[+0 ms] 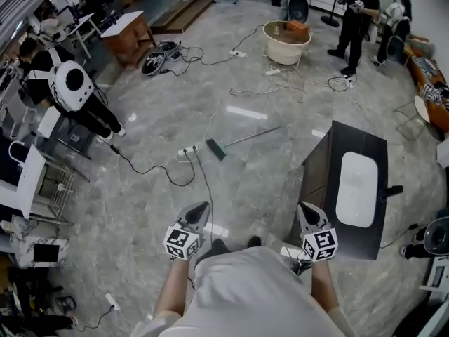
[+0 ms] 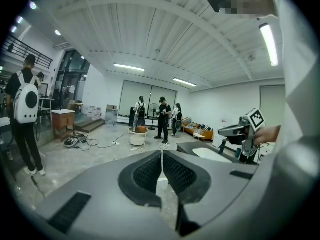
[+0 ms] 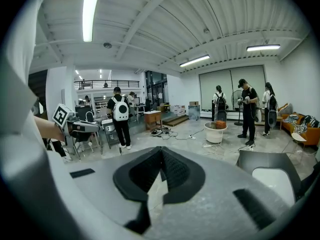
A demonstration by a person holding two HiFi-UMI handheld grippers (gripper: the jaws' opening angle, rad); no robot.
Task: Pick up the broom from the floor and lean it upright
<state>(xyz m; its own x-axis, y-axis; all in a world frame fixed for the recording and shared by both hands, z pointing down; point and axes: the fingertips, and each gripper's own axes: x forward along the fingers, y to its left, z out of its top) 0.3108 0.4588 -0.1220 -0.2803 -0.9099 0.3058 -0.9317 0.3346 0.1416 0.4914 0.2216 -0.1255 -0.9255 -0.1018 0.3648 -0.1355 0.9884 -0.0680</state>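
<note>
Fingers (image 2: 146, 176) of the left gripper (image 2: 161, 156) are pressed flat together with nothing between them. The right gripper (image 3: 161, 151) is also closed at the tips and empty. In the head view both grippers are held side by side, low in front of the person. The broom (image 1: 242, 139) lies flat on the grey marble floor (image 1: 140, 118), ahead of both grippers and well apart from them. Its dark green head is at the left, near a white power strip (image 1: 187, 150), and its handle slants away to the right. A dark cabinet (image 1: 319, 167) with a white basin (image 1: 356, 188) stands near the right gripper. Farther off is a round tub (image 1: 286, 41).
</note>
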